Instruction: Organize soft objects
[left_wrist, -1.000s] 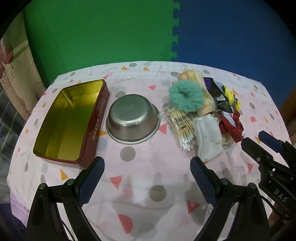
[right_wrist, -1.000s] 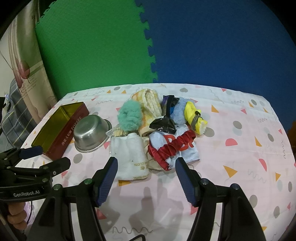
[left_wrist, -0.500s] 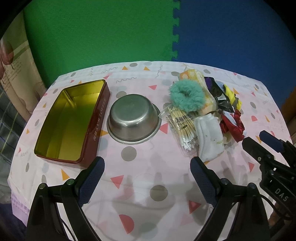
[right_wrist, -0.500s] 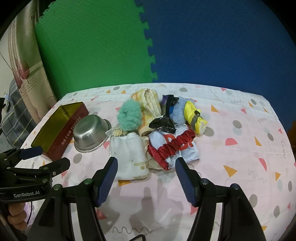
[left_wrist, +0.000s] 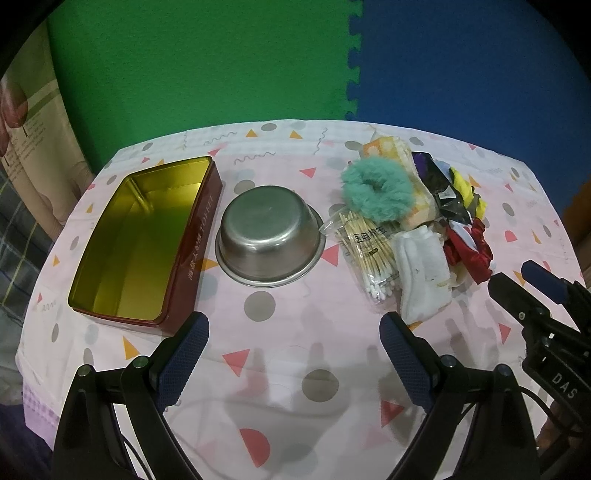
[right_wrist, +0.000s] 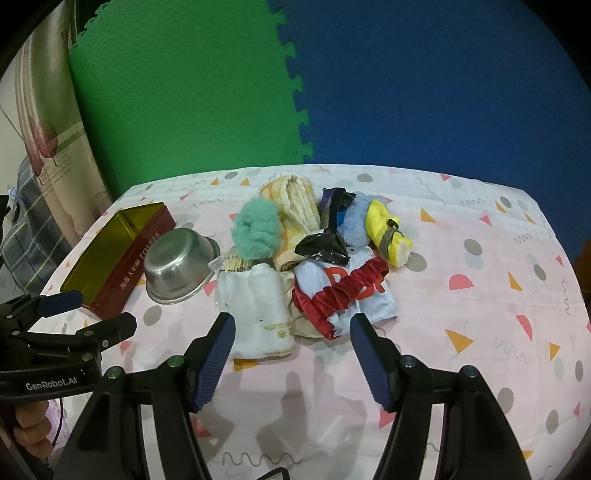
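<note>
Both the left gripper (left_wrist: 293, 338) and right gripper (right_wrist: 291, 338) are held spread and empty. The white cloth (right_wrist: 258, 314), atop the pile beside the bowl (left_wrist: 269, 234), is probably best pinched mid-fold.

Both views are taken from above the tabletop's (left_wrist: 280, 325) near edge, facing its far edge; the toffee tin (left_wrist: 140, 240), steel bowl (right_wrist: 177, 271) and soft pile are shared.
</note>
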